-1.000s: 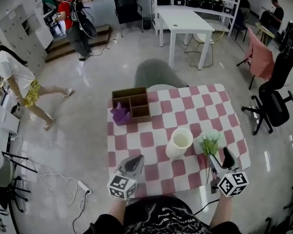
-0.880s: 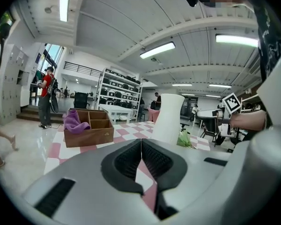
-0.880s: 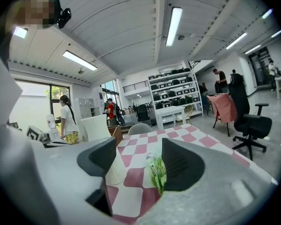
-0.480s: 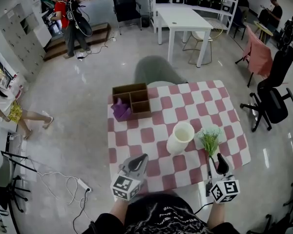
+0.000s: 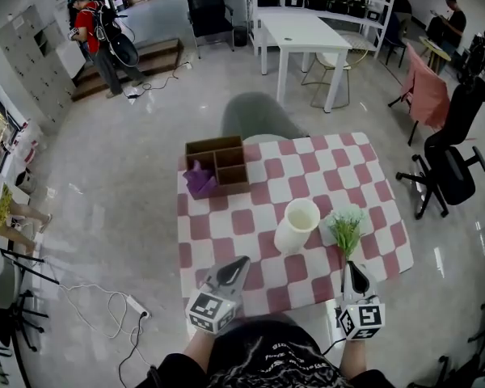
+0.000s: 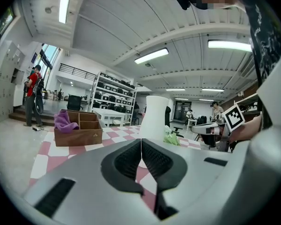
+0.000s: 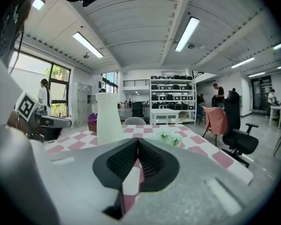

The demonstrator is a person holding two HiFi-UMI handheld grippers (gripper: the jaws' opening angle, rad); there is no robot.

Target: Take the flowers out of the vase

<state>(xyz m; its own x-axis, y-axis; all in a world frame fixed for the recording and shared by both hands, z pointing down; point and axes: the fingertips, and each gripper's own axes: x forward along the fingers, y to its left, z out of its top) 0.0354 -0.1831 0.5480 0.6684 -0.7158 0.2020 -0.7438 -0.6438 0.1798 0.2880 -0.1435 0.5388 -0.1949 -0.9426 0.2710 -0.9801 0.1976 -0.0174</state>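
Note:
The white vase (image 5: 296, 225) stands upright on the pink-checked table (image 5: 250, 233). The flowers (image 5: 345, 229), white-green heads on a green stem, lie flat on the table just right of the vase. My right gripper (image 5: 352, 267) is at the table's near edge, just behind the stem's end; its jaws have just been closing and now meet with nothing between them. In the right gripper view the vase (image 7: 108, 117) and the flowers (image 7: 167, 136) are ahead of that gripper (image 7: 138, 139). My left gripper (image 5: 242, 263) is shut and empty, with the vase (image 6: 153, 117) in front of it.
A wooden divided box (image 5: 218, 166) with a purple cloth (image 5: 198, 183) sits at the table's far left corner. A black office chair (image 5: 444, 168) stands right of the table. A power strip and cable (image 5: 137, 307) lie on the floor at left.
My right gripper has drawn back toward the near edge and its jaws went from wide open to shut. The flowers stay on the table. The left gripper barely shifted.

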